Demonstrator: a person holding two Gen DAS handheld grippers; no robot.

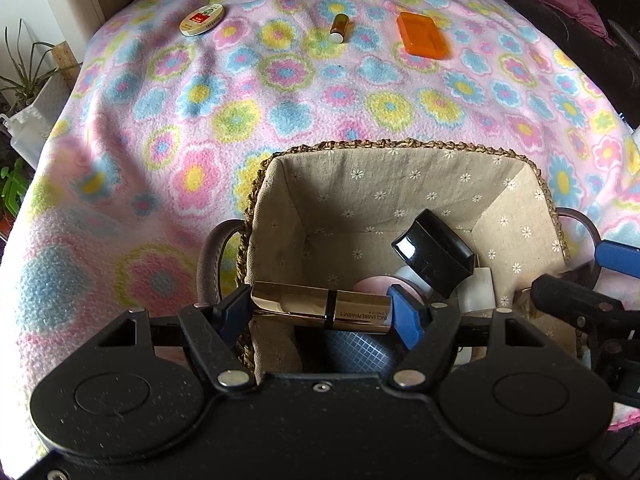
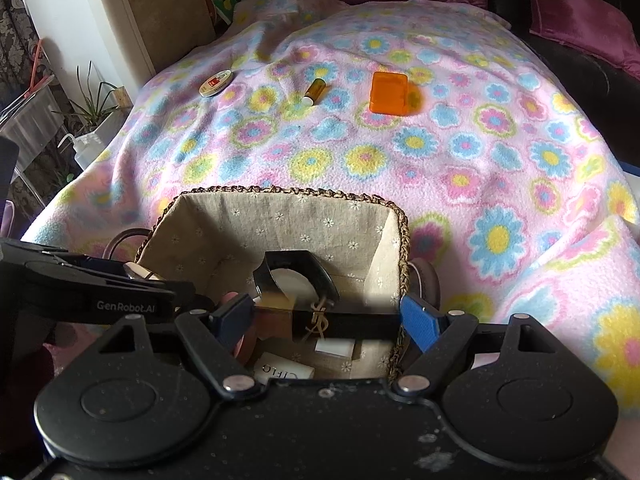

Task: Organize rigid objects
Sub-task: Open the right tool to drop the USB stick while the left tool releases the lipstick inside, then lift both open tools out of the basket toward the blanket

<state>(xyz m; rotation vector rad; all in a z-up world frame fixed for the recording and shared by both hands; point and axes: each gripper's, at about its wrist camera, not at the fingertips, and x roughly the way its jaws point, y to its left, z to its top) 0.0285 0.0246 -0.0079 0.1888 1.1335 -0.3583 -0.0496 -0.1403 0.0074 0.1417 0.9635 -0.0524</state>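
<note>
Gold lipstick tube (image 1: 322, 307) clamped lengthwise between the left gripper (image 1: 320, 312) fingers, held over the near left part of the woven basket (image 1: 400, 146), just above the things already inside. Right gripper (image 2: 326, 320) is clenched on a black YSL-marked tube (image 2: 344, 325), also lengthwise, held across the basket's near right corner. Both items are above the rim, not down in it, neither let go.

Basket has a daisy-print fabric lining and sits at the near edge of the pink flower blanket (image 1: 280, 120). Inside: a black-capped jar (image 1: 434, 252) tilted on its side, a pale pink lid (image 1: 374, 285), a dark grid-pattern case (image 1: 356, 350), a white box (image 2: 284, 369) with lettering. Fairly crowded near the front, free floor toward the far wall.

Still out on the blanket, toward the far edge: round tin (image 1: 202, 20) far left, small amber bottle (image 1: 339, 27) in the middle lying down, orange box (image 1: 421, 35) to its right. All well apart from each other and from the basket.

Step, by my read: depositing both tubes into the basket, mid-task. Next move calls for lowering each tube past the rim toward the free far part, then opening the fingers; the two grippers are just beside each other, so release one at a time. After that, three items left to fetch.
</note>
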